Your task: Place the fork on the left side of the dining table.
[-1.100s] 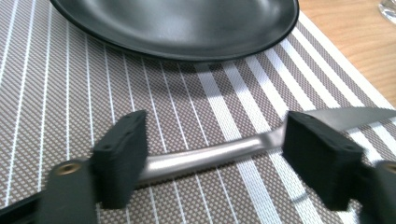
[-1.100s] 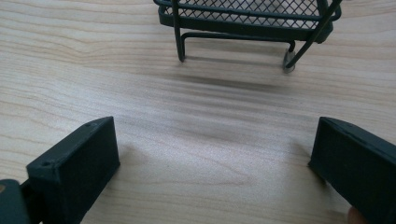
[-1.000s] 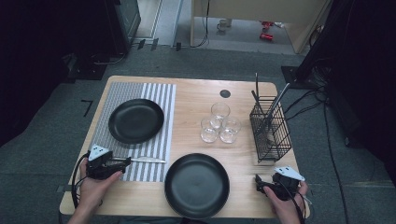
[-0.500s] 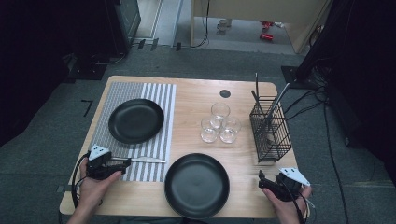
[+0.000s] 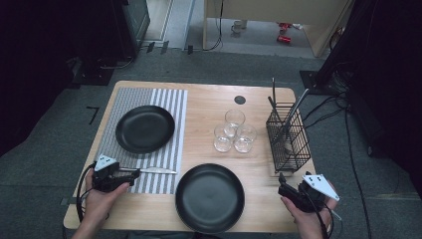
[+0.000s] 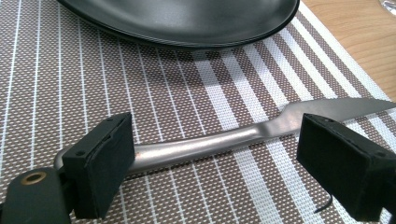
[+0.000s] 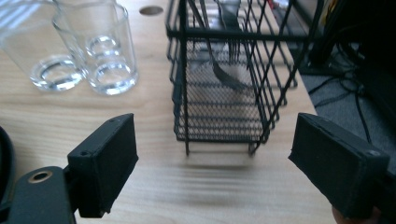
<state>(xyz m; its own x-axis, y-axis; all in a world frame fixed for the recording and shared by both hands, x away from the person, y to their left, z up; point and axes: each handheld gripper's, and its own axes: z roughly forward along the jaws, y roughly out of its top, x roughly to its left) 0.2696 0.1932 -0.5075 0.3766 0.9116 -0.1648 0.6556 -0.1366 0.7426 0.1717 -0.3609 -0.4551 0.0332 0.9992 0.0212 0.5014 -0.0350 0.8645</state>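
Observation:
A silver table knife (image 5: 155, 171) lies on the striped placemat (image 5: 169, 104), below a black plate (image 5: 145, 128). My left gripper (image 5: 128, 174) rests at the mat's front left corner, open. In the left gripper view the knife's handle (image 6: 201, 145) lies on the mat between its wide pads (image 6: 105, 163). My right gripper (image 5: 282, 183) hovers at the table's front right corner, open. Its jaws have just been closing a little, with nothing between them. In the right gripper view it (image 7: 215, 126) faces the black wire basket (image 7: 224, 70).
A second black plate (image 5: 209, 197) sits at the front middle of the wooden table (image 5: 209, 107). Three clear glasses (image 5: 231, 132) stand in the centre. The wire basket (image 5: 287, 139) at the right edge holds upright cutlery (image 5: 293, 112). Cables lie on the floor at the right.
My right gripper has lifted a little and shifted slightly right at the front right corner. The left gripper and the knife have stayed where they were.

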